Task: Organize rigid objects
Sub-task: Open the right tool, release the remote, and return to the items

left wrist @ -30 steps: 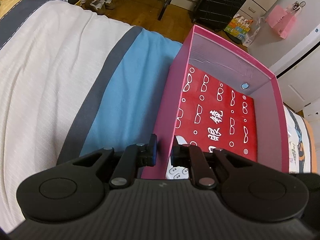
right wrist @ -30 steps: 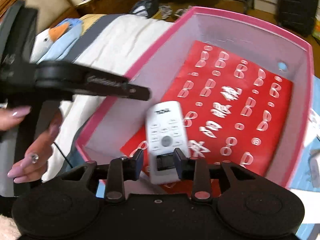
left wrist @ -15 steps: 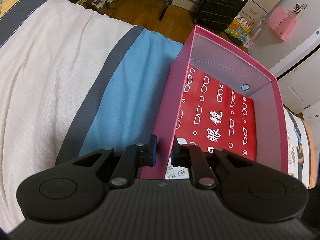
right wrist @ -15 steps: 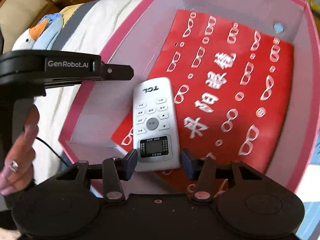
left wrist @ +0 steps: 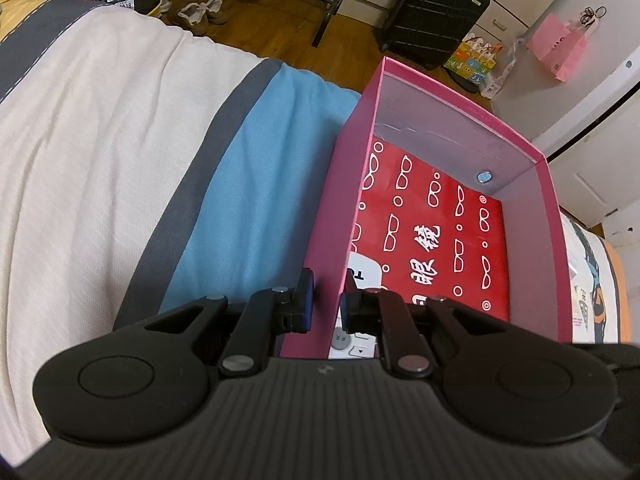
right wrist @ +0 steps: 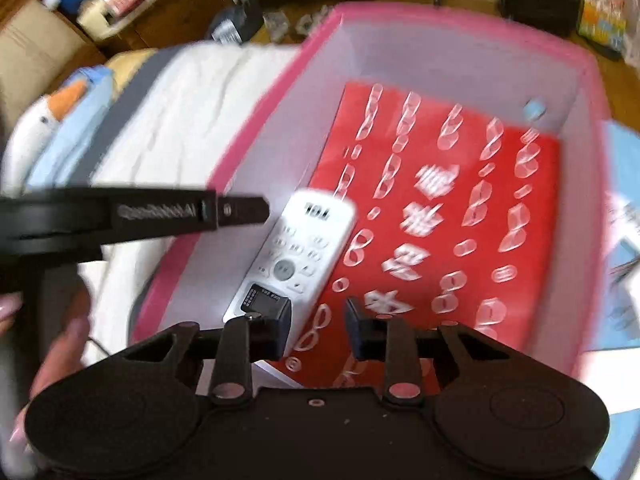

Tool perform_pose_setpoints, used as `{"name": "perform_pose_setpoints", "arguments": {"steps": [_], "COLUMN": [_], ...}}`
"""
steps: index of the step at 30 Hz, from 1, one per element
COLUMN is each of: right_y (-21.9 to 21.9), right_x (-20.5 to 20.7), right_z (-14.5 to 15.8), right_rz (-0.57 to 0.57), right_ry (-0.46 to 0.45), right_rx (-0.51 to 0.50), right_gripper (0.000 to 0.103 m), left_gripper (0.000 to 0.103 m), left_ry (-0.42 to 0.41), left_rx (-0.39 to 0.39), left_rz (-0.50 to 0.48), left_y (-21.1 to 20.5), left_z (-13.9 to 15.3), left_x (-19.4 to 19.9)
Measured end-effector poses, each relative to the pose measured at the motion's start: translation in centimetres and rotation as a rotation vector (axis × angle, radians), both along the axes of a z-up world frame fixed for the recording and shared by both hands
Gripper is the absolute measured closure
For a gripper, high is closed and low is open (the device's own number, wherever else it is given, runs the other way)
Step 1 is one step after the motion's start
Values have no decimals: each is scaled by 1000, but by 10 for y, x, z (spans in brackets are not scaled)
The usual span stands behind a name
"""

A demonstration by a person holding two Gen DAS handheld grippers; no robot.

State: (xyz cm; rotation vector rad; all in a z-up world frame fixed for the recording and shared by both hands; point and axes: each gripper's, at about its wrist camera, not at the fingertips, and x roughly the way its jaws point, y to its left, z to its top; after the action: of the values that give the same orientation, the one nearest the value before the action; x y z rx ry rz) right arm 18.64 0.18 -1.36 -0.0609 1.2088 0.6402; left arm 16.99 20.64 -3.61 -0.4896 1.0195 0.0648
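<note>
Now that the white remote (right wrist: 298, 256) lies flat inside the one pink box (left wrist: 548, 200) on the bed (left wrist: 120, 128), that item looks stowed. Its single red card (right wrist: 436, 216) lines the floor. The left tongs (left wrist: 327, 300) pinch the box's wall; the right tongs (right wrist: 318, 320), free of the remote, have just been closing on nothing.

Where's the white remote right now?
In the right wrist view the remote lies inside the pink box, on its red sheet by the left wall, free of the right gripper.
</note>
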Motion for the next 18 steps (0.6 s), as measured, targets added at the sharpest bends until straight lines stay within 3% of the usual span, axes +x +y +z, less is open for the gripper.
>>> {"name": "perform_pose_setpoints", "arguments": {"steps": [5, 10, 13, 18], "right_y": [-70, -137, -168, -217], "right_x": [-6, -4, -3, 10], "right_z": [55, 75, 69, 24], "right_rz": [1, -38, -108, -264], "right_ry": [-29, -53, -82, 51], "right_rx": [59, 61, 47, 99], "right_gripper": [67, 59, 53, 52], "left_gripper": [93, 94, 94, 94], "left_ry": [6, 33, 56, 84], "left_rx": [20, 69, 79, 74], "left_rz": [2, 1, -5, 5], "left_y": [-1, -9, -11, -12], "left_z": [2, 5, 5, 1], "left_x": [-1, 1, 4, 7]}}
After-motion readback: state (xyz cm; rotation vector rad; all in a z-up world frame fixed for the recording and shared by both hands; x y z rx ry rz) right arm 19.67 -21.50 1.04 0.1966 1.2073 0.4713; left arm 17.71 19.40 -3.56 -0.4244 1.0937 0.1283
